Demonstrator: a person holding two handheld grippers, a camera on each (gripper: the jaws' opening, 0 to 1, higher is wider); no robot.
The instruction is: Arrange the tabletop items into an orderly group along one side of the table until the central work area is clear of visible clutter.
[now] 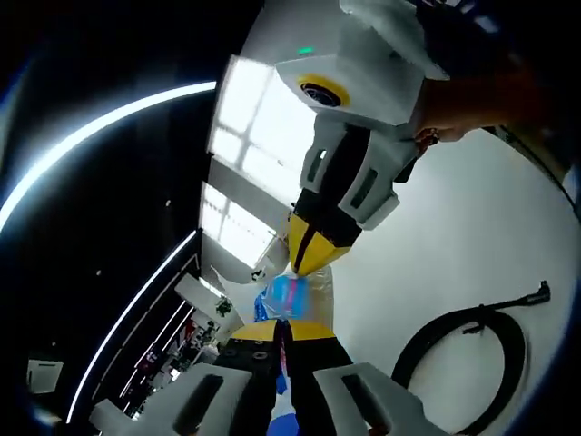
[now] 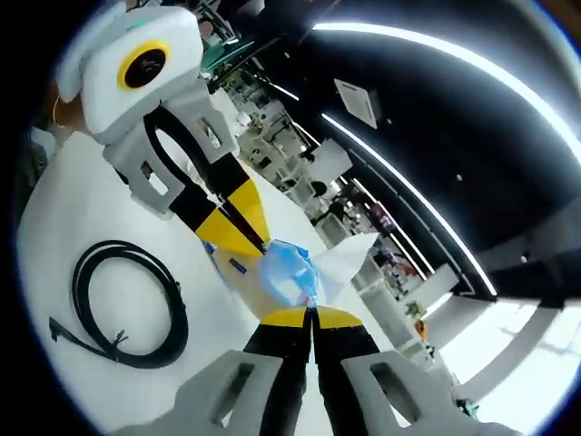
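Observation:
A clear plastic bag with something blue inside hangs between both grippers, above the white table. In the left gripper view my left gripper has its yellow-tipped jaws closed on the bag's near edge. The right gripper comes down from the top and pinches the far edge. In the right gripper view my right gripper is shut on the bag, and the left gripper reaches in from the upper left and grips the bag's other side.
A black cable coil lies on the table to the right; it shows as the cable coil at the left on the white table. A person's hand holds the right gripper. Shelves and desks stand beyond the table.

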